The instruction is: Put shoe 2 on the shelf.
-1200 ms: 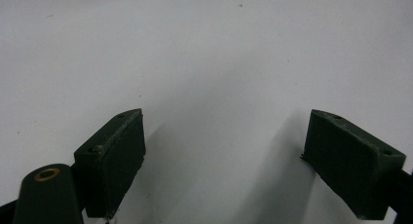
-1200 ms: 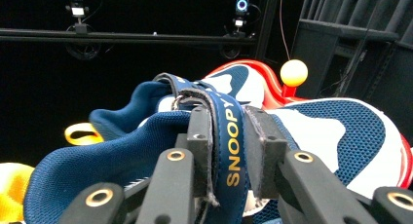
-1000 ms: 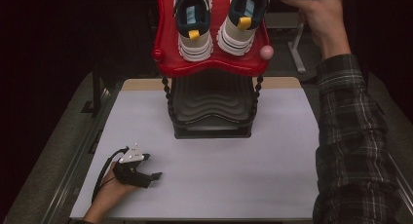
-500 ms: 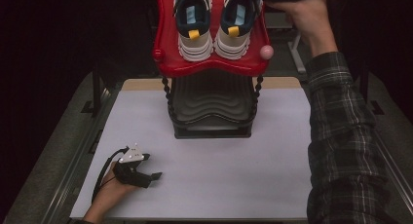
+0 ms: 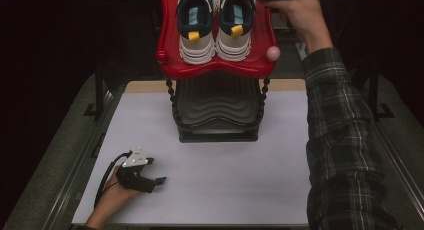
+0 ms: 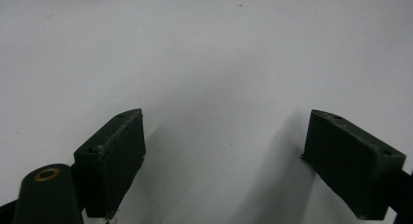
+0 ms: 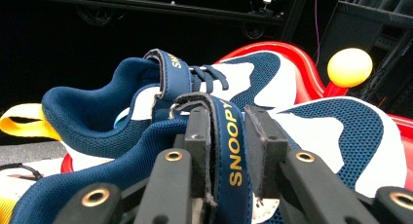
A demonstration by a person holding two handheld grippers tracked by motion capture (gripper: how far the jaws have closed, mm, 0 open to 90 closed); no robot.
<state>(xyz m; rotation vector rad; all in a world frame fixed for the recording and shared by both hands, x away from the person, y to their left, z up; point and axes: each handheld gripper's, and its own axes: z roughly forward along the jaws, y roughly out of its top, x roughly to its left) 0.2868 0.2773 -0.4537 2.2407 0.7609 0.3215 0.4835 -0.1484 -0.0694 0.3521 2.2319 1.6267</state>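
The right gripper (image 7: 225, 151) pinches the strap (image 7: 228, 136) of the right shoe (image 5: 235, 27) on the red shelf (image 5: 260, 65); the left gripper (image 5: 142, 177), spread, rests far away on the counter (image 5: 250, 180).

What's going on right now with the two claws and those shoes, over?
Right gripper clamped on the near shoe's strap, atop the red rack. Left gripper open, resting on the table. Nothing in the way.

A plaid flannel sleeve (image 5: 340, 140) covers one arm; the black jaws carry brass-ringed screw holes.
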